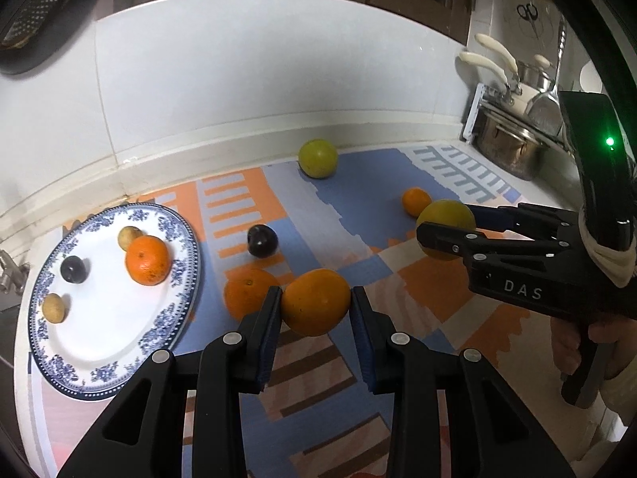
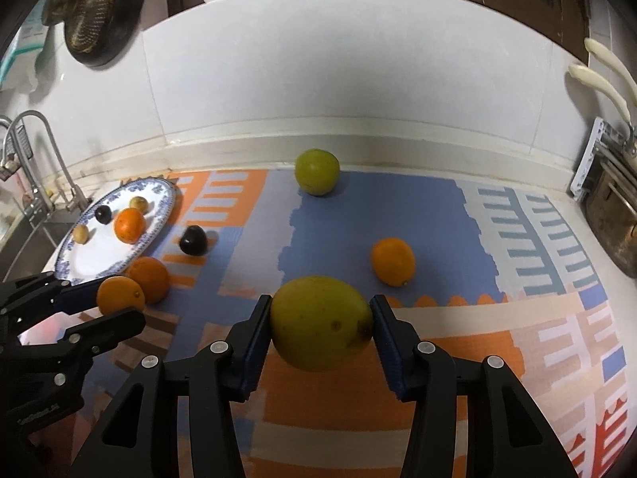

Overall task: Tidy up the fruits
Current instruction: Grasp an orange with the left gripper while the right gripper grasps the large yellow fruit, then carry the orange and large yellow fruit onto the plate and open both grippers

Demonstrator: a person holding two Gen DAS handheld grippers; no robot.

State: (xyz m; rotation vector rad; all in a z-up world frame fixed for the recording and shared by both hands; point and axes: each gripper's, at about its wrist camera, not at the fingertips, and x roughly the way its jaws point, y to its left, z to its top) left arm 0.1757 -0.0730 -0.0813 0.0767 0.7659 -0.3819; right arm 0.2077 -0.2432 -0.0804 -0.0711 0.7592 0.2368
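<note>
My left gripper [image 1: 316, 298] is shut on an orange [image 1: 315, 302], held just above the patterned mat. My right gripper [image 2: 321, 320] is shut on a yellow-green citrus [image 2: 321, 323]; it also shows in the left wrist view [image 1: 446, 226]. A blue-and-white plate [image 1: 99, 338] at the left holds an orange [image 1: 147, 259], a dark plum [image 1: 73, 269] and two small brown fruits. Loose on the mat lie another orange [image 1: 246, 291], a dark plum [image 1: 262, 241], a small orange [image 2: 393, 261] and a green citrus [image 2: 317, 171].
The patterned mat [image 2: 398, 207] covers a white counter against a tiled wall. A pot rack with pans [image 1: 513, 135] stands at the right. A sink and tap [image 2: 32, 183] lie left of the plate.
</note>
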